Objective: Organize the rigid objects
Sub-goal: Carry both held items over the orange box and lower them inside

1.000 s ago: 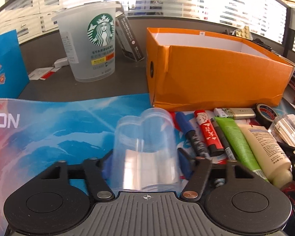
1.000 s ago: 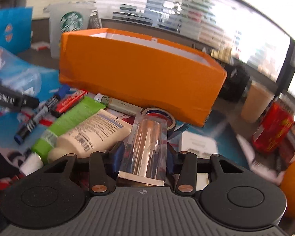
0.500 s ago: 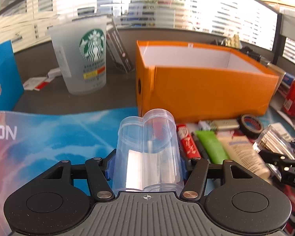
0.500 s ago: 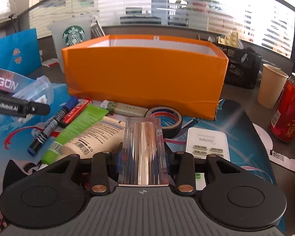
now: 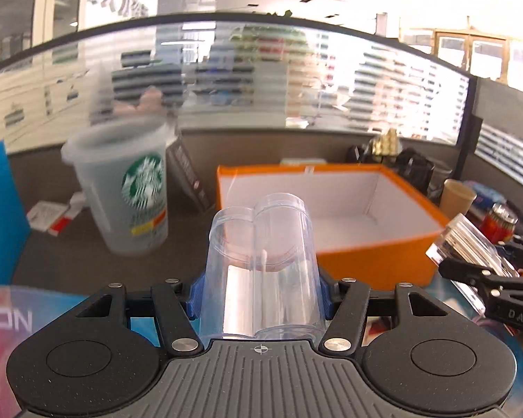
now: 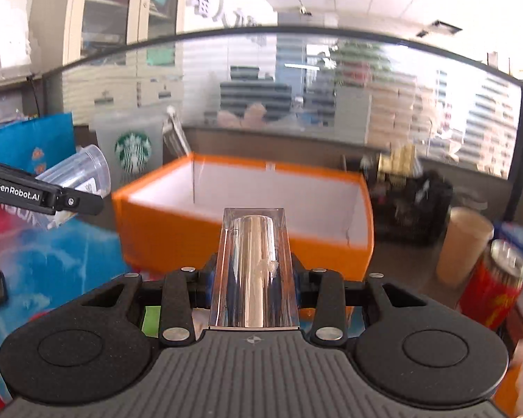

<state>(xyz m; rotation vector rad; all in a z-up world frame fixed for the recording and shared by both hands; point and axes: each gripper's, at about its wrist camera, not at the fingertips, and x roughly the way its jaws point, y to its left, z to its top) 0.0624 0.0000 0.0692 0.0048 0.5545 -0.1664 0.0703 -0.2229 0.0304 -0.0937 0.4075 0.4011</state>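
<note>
We hold the left gripper (image 5: 261, 280) with its jaws partly open and clamped on a clear plastic heart-shaped container (image 5: 259, 271), whose open end points forward toward the orange cardboard box with a white interior (image 5: 366, 261). The blue pads (image 5: 195, 291) press the container's walls on both sides. We hold the right gripper (image 6: 254, 271) with its jaws set narrower and clamped on a clear rectangular acrylic case with a shiny cylinder inside (image 6: 254, 271); these jaws have just been closing a little, with the case between them throughout. Both held items are lifted off the desk (image 5: 69, 250) and sit in front of the orange box, below the level of its rim in each wrist view. From the left wrist view we see the right gripper and its acrylic case (image 5: 463, 247) at the right edge, near the box's near right corner. From the right wrist view we see the left gripper's finger (image 6: 45, 196) and the heart-shaped container (image 6: 76, 174) at the left edge, beside the box (image 6: 177, 237). A frosted plastic cup with a green logo (image 5: 129, 188) stands on the desk left of the box. A tan paper cup (image 6: 465, 244) and a red drink can (image 6: 495, 282) stand right of it. A blue printed mat (image 6: 62, 271) covers the near desk. The views are motion-blurred.
</note>
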